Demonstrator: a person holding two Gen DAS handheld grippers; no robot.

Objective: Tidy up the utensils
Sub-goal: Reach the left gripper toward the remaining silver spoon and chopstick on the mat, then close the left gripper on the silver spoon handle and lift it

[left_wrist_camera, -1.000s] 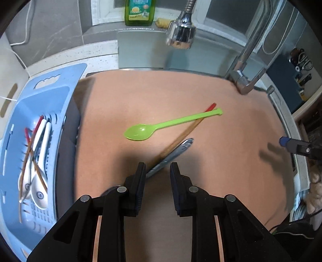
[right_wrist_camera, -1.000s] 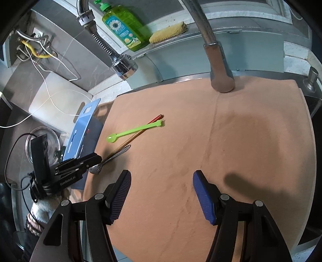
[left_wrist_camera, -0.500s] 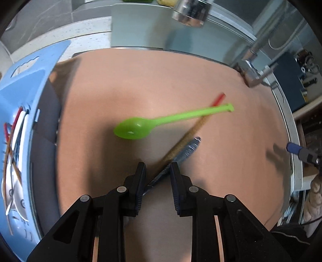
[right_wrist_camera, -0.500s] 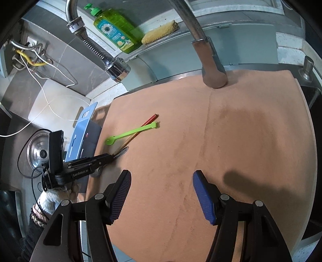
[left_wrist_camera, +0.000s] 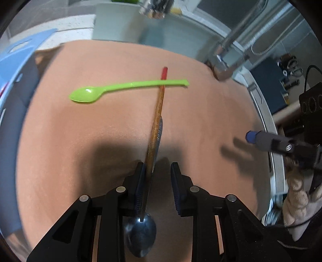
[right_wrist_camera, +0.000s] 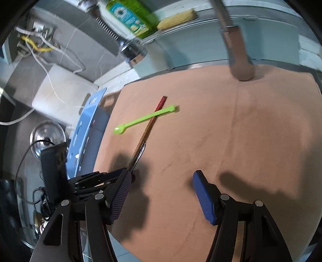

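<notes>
A wooden chopstick (left_wrist_camera: 156, 121) with a red tip and a metal spoon (left_wrist_camera: 140, 233) lie together on the brown mat (left_wrist_camera: 100, 131). A green plastic spoon (left_wrist_camera: 104, 91) lies across the chopstick's far end. My left gripper (left_wrist_camera: 157, 177) is open, low over the mat, with the chopstick and the spoon's handle between its fingers, against the left one. My right gripper (right_wrist_camera: 161, 185) is open and empty above the mat's near side. The chopstick (right_wrist_camera: 149, 125), the green spoon (right_wrist_camera: 140, 121) and the left gripper (right_wrist_camera: 112, 175) also show in the right wrist view.
A blue utensil basket (right_wrist_camera: 84, 129) stands left of the mat. A tap (right_wrist_camera: 235, 40), a spray head (right_wrist_camera: 132, 50), a green soap bottle (right_wrist_camera: 130, 16) and a yellow sponge (right_wrist_camera: 177, 18) are at the back. A metal pot lid (right_wrist_camera: 48, 137) lies far left.
My left gripper has moved forward along the chopstick and metal spoon; they now lie between its fingers, and the spoon bowl is under the gripper. The right gripper moved slightly and stays open.
</notes>
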